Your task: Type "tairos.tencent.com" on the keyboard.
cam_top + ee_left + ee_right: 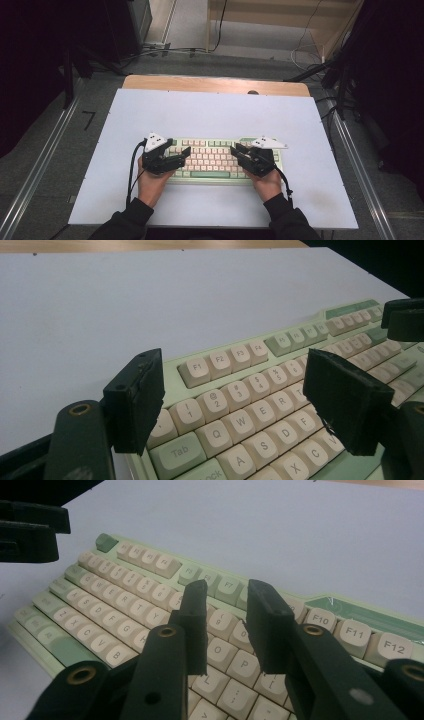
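The keyboard (215, 159) lies flat on the white board (210, 110), in the near half of it, its long axis running left to right across the person's front. The function-key row faces away from the person and the space bar row faces toward them. It sits square to the board's near edge, not skewed.

Beyond the keyboard's far edge the white board is bare up to the wooden strip (215, 84) at the back. Bare board also borders the keyboard's left and right ends, and a narrower band lies between its near edge and the board's front edge.

The left gripper (175, 156) hangs over the keyboard's left end; in the left gripper view its jaws stand wide apart above the number and letter rows, with nothing between them. The right gripper (239, 151) hangs over the keyboard's right end; in the right gripper view its jaws stand a small gap apart above the keys near O and P, gripping nothing. Whether either jaw tip touches a keycap cannot be told.

Both hands and grippers cover the keyboard's two near corners in the high view. In the gripper views the far keycap legends are blurred and the keyboard's near rows are cut off at the frame's bottom.
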### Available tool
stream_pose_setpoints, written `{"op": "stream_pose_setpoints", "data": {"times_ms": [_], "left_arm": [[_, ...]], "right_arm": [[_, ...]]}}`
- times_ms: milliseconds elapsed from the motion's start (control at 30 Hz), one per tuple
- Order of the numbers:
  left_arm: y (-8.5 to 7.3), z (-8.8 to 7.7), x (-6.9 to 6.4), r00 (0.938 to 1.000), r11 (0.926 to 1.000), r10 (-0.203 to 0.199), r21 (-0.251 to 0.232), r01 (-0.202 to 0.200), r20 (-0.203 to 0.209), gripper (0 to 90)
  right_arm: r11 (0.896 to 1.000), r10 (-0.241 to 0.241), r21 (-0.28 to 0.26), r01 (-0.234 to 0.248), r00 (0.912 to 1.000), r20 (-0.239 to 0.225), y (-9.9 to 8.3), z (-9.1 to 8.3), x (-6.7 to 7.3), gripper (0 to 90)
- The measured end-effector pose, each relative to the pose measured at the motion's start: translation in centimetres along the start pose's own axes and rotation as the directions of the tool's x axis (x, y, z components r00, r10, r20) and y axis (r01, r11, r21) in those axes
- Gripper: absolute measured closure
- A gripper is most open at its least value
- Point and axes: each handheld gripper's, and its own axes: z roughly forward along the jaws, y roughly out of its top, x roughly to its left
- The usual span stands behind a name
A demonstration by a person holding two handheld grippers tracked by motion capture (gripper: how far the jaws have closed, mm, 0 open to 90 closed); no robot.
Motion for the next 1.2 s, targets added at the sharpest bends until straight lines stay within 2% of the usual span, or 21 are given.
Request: {"op": "stream_pose_setpoints", "data": {"times_ms": [167,400,533,767,1200], "left_arm": [[0.00,-0.07,0.04,1.0000,1.0000,0.001,0.003,-0.001,-0.003,25.4],[-0.02,-0.05,0.02,1.0000,1.0000,0.000,0.004,0.000,0.001,25.7],[-0.04,-0.10,-0.02,1.0000,1.0000,-0.004,0.002,0.004,0.000,26.2],[-0.07,-0.13,-0.11,1.0000,1.0000,-0.003,0.001,0.003,0.007,27.4],[-0.16,-0.21,-0.29,0.9998,1.0000,0.001,0.006,-0.001,0.018,28.8]], "right_arm": [[1.000,-0.003,0.001,0.003,1.0000,0.001,0.03,-0.13,0.00,57.8],[1.000,-0.009,0.008,0.009,0.9999,0.011,0.09,-0.21,-0.02,36.7],[1.000,-0.007,0.012,0.006,0.9999,0.015,0.12,-0.25,-0.09,28.5],[1.000,-0.012,0.017,0.011,0.9998,0.015,0.09,-0.31,-0.11,22.2],[0.999,-0.028,0.020,0.028,0.9993,0.024,-0.18,-0.74,-0.23,18.9]]}}
